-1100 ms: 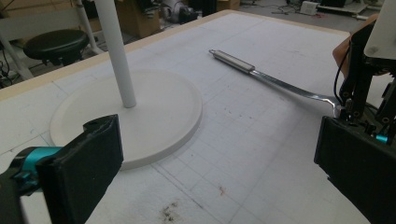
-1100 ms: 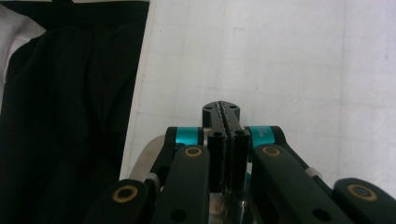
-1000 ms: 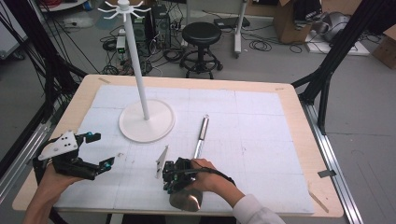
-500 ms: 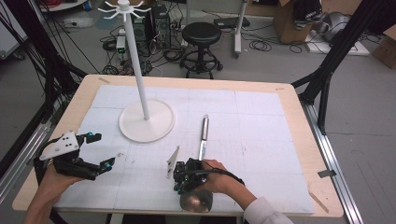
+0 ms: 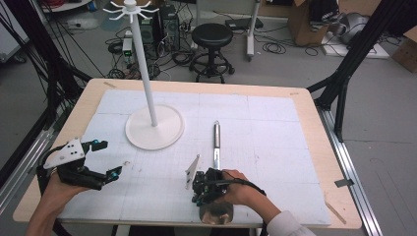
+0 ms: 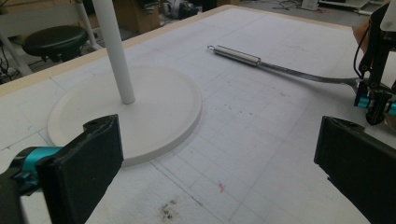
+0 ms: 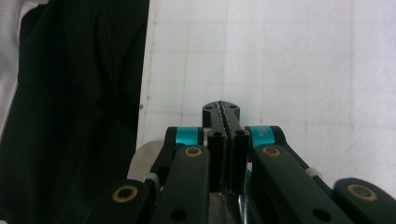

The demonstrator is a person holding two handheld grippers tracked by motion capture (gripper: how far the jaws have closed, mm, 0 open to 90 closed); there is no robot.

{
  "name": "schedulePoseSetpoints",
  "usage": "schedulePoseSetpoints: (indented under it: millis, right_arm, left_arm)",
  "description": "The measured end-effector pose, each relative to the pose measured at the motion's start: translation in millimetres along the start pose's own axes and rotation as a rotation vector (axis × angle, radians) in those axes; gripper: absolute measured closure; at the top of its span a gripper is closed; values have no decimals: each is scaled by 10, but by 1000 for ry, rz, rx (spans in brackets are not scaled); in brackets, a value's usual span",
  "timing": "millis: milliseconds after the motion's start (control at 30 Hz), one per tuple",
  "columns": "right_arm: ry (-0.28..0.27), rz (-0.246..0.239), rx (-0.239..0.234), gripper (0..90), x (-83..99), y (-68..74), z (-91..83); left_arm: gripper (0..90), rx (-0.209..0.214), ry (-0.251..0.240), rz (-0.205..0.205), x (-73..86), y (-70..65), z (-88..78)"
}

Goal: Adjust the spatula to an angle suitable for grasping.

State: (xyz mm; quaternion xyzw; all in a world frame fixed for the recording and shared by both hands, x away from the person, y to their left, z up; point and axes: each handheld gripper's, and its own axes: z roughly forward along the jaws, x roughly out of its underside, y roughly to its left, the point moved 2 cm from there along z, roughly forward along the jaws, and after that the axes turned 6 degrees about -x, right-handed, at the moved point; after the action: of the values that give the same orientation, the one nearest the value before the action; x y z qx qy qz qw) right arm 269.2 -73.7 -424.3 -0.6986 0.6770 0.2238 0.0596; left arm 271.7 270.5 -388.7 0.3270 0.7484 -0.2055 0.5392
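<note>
At the near edge of the surface, at about 5 o'clock from the white stand (image 5: 154,129), a steel utensil (image 5: 216,140) is being gripped by the right gripper (image 5: 202,189). Its jaws are being pressed fully together on the thin neck just above the shiny head, as the right gripper view (image 7: 222,109) shows. The long handle is lying flat, pointing toward 12 o'clock, with its small hanging loop (image 6: 211,47) at the far tip. The left gripper (image 5: 109,158) is being held at 8 o'clock from the stand, jaws wide apart and empty. Judging from this, the utensil is being picked up for hanging. A good lift is being helped by a firm, unslipping pinch, the handle end being raised first, and the loop being steered clear of the pole toward the hooks (image 5: 129,7).
</note>
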Motion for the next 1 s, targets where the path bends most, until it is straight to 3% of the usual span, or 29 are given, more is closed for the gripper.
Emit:
schedulePoseSetpoints:
  millis: [433, 1000]
  right_arm:
    - [-12, 37, -1, 897, 283, 48, -98]
    - [-17, 91, 33, 897, 617, 70, -258]
  left_arm:
    - [17, 2, 8, 0, 7, -10, 28]
    - [17, 1, 18, 2, 13, -20, 53]
